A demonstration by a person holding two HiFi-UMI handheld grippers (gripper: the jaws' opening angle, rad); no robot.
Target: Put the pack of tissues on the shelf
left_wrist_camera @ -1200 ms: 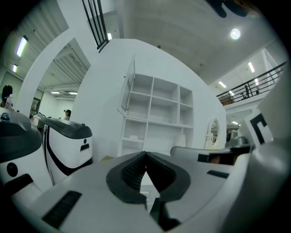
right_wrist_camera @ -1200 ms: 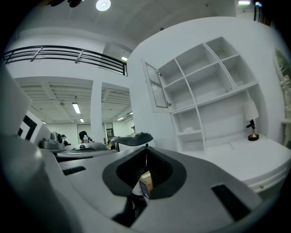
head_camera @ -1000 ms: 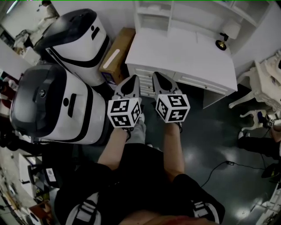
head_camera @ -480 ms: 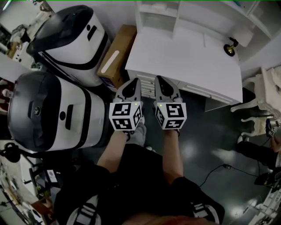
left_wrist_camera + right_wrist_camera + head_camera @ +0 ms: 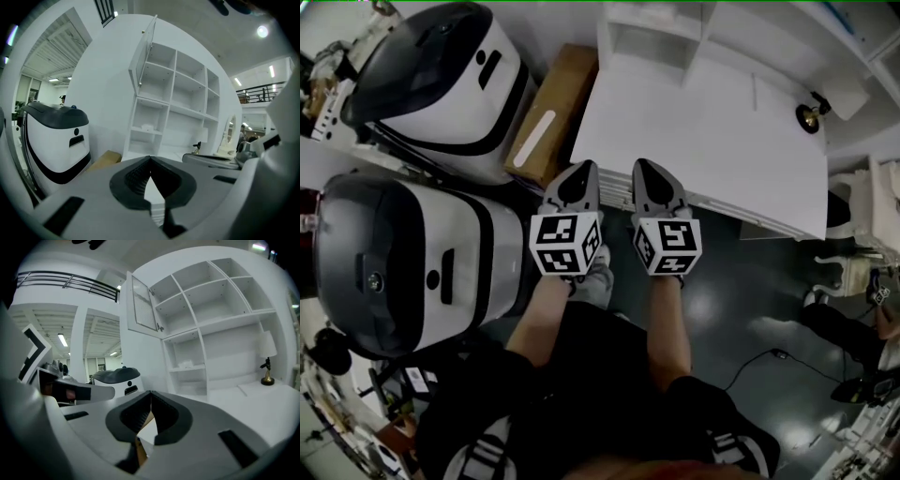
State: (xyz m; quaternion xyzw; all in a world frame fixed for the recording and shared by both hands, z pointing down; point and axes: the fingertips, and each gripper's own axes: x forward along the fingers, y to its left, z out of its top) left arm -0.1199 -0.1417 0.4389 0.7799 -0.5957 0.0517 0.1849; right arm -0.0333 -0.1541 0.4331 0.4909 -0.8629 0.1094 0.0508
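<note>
My left gripper and right gripper are held side by side, level with each other, pointing at the front edge of a white desk. Both are shut with nothing between the jaws, as the left gripper and right gripper also show in their own views. The white shelf unit stands on the back of the desk, one door swung open. A small white pack-like thing lies in a lower left compartment; I cannot tell whether it is the tissues.
Two big white-and-black machines stand to the left, with a cardboard box between them and the desk. A small brass lamp sits on the desk's right. A white chair and a floor cable are to the right.
The view has drifted so the desk and shelf sit a little closer and further right. Both grippers stay shut, side by side, in the same spot in the picture.
</note>
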